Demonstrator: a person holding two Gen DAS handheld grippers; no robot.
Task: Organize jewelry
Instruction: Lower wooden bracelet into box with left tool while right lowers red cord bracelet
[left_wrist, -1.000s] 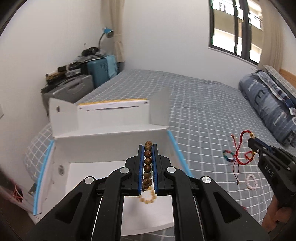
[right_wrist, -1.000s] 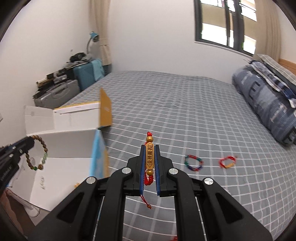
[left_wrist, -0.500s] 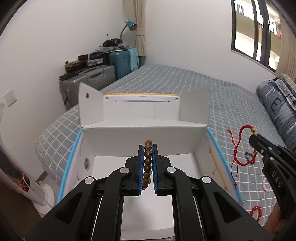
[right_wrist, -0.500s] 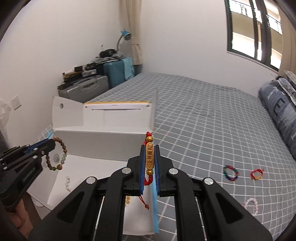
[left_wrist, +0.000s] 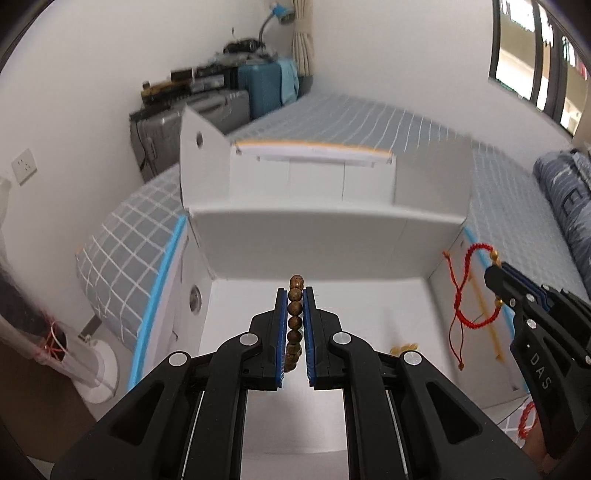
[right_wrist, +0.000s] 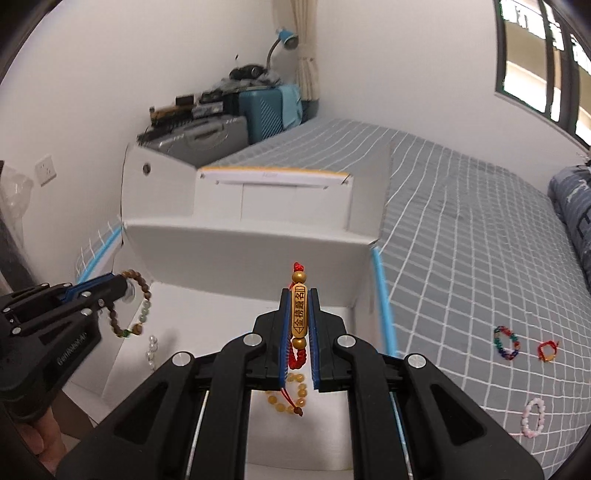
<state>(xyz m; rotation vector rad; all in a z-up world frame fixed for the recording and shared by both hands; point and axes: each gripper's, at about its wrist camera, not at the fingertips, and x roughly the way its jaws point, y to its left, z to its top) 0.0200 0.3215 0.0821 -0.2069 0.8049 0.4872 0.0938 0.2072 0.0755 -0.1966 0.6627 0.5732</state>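
Note:
My left gripper (left_wrist: 295, 295) is shut on a brown wooden bead bracelet (left_wrist: 294, 325) and holds it over the open white box (left_wrist: 325, 240). In the right wrist view the left gripper (right_wrist: 122, 286) shows with the bracelet (right_wrist: 136, 306) hanging from it. My right gripper (right_wrist: 299, 295) is shut on a red cord bracelet with a gold bar (right_wrist: 298, 314), also above the box (right_wrist: 240, 243). The left wrist view shows the right gripper (left_wrist: 496, 273) with the red cord (left_wrist: 469, 291) dangling. A yellow bead bracelet (right_wrist: 291, 393) and a white pearl piece (right_wrist: 151, 350) lie in the box.
The box sits at the corner of a grey checked bed (right_wrist: 461, 229). A multicolour bracelet (right_wrist: 506, 343), a red-orange one (right_wrist: 548, 349) and a pink one (right_wrist: 533, 417) lie on the bed to the right. Suitcases (right_wrist: 207, 136) stand by the wall. A pillow (right_wrist: 576, 206) lies far right.
Both grippers have moved left and forward from above the bed to over the open box, still holding their bracelets. The box now fills the middle of both views.

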